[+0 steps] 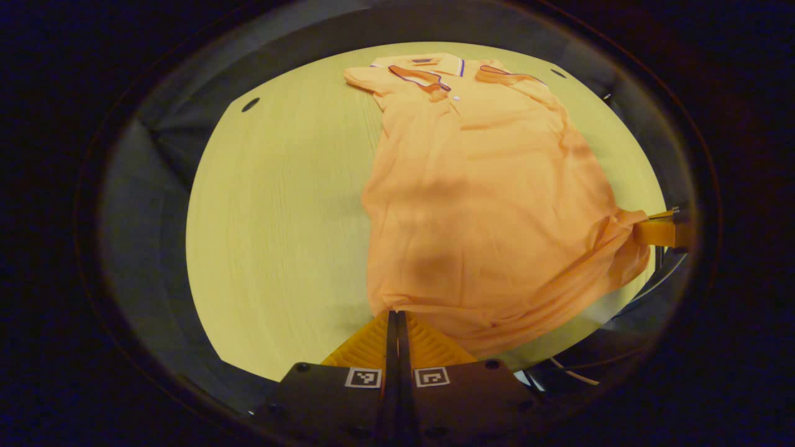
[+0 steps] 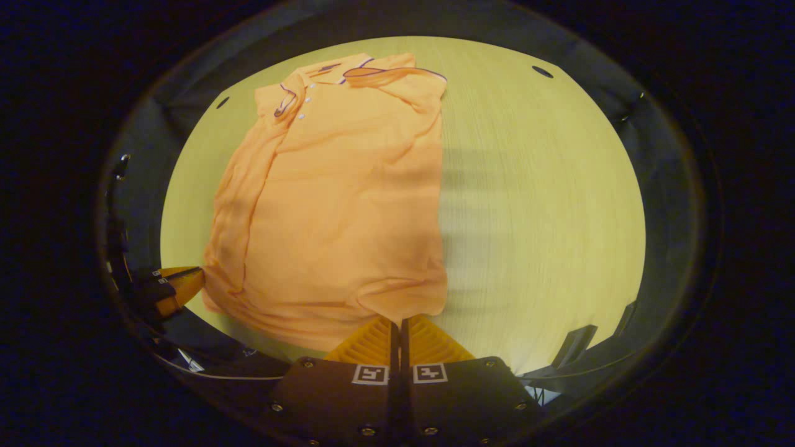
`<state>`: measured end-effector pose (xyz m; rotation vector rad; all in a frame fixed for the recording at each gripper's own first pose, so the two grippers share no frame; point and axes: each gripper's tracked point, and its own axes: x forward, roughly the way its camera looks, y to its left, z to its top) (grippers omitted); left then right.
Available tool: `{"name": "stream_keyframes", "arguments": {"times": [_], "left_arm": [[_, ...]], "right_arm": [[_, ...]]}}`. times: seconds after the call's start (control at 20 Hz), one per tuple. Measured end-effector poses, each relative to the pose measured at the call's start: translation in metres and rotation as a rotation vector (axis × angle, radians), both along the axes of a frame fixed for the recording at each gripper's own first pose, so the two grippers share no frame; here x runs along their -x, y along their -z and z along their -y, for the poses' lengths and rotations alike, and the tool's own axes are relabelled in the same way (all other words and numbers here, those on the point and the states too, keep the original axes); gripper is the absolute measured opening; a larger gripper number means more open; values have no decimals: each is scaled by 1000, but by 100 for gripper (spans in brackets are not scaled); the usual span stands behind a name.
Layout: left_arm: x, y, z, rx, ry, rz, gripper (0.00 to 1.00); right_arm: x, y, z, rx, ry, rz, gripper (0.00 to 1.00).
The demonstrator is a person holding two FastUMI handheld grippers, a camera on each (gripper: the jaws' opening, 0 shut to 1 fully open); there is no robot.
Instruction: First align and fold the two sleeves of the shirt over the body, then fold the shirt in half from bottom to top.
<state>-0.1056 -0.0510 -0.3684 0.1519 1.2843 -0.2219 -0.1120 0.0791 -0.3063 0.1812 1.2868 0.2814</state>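
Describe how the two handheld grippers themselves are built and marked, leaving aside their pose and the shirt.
Left gripper and right gripper match: two wedge-shaped fingers with ribbed inner faces, mounted on a dark body plate studded with screws. Each body carries a pair of square black-and-white markers. A thin pale cable trails beside the left gripper.

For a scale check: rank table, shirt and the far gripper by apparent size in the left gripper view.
1. table
2. shirt
3. right gripper, small at the shirt's hem corner; it sits farther off at the fisheye edge, so its true size is unsure.

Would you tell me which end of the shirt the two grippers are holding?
The hem end of the shirt, opposite the collar; left gripper and right gripper pinch its corners.
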Motion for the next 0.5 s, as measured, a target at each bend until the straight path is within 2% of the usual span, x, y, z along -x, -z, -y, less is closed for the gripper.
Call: {"name": "stream_keyframes", "arguments": {"times": [0.2,0.5], "left_arm": [[-62,-34,-10,11,-22,64,5],[-172,-93,-14,69,-129,149,5]], "right_arm": [[-52,-29,2,-28,31,84,0],[-152,-70,10,-58,95,221,0]]}}
